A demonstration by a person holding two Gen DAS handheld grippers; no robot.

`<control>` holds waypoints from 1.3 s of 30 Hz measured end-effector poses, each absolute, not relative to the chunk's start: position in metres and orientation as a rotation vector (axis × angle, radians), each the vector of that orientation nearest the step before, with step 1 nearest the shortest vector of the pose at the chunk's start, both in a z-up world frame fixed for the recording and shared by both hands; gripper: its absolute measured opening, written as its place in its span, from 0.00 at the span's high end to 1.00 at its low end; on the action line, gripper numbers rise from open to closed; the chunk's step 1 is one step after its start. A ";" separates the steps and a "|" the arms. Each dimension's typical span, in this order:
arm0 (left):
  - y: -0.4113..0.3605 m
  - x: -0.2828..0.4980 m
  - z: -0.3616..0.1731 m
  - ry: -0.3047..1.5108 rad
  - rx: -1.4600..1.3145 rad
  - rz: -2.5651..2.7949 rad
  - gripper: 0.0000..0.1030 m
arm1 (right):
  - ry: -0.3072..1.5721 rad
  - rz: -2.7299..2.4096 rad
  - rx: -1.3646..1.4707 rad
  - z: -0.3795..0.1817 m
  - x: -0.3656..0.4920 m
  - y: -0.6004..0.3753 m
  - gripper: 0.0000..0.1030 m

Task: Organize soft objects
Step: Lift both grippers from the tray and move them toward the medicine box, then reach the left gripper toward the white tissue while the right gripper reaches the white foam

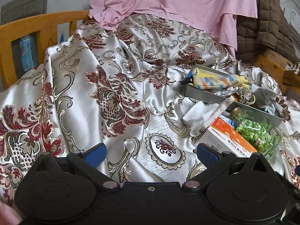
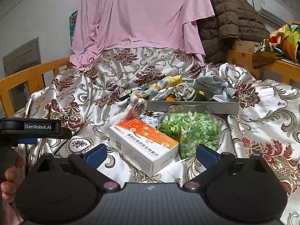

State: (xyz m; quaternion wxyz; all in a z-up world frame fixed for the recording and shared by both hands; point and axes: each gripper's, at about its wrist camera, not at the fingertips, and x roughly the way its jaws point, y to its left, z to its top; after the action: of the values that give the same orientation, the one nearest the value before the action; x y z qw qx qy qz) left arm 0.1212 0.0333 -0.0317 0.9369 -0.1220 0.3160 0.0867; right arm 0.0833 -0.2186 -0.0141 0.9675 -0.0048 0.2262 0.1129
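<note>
Both claws stand wide and hold nothing. The right claw [image 2: 151, 153] hovers just before the white and orange cardboard box [image 2: 143, 143]; the grey metal tray [image 2: 196, 106] of soft socks lies beyond. The left claw [image 1: 151, 152] is over the satin flowered bedcover [image 1: 75, 86].

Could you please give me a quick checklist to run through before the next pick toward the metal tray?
1. Right tongs open and empty: ok, blue fingers wide apart, nothing between them.
2. Left tongs open and empty: ok, only the patterned bedspread lies beneath them.
3. Metal tray within sight: ok, it sits on the bedspread behind the loose items.
4. Room left in the tray: cannot tell; a striped sock, a knotted rope and a grey cloth already crowd it.
5. Path to the tray: not ok; the orange and white box and the bag of green pieces stand directly ahead of the right tongs.
</note>
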 end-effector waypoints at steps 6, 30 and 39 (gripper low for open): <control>0.040 0.122 -0.032 0.607 -0.320 0.235 0.01 | 0.471 0.230 -0.019 -0.018 0.089 -0.214 0.00; 0.045 0.191 -0.055 0.550 -0.548 0.123 0.01 | 0.373 0.232 0.000 -0.021 0.103 -0.212 0.00; 0.054 0.231 -0.069 0.586 -0.631 0.006 0.01 | 0.311 0.343 0.098 -0.008 0.148 -0.217 0.00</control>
State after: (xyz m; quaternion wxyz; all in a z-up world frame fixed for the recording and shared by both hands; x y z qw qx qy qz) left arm 0.2314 0.0536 -0.0690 0.9087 -0.3059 0.2842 0.0031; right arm 0.1485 -0.2170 -0.0080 0.9721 0.0487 0.1539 0.1699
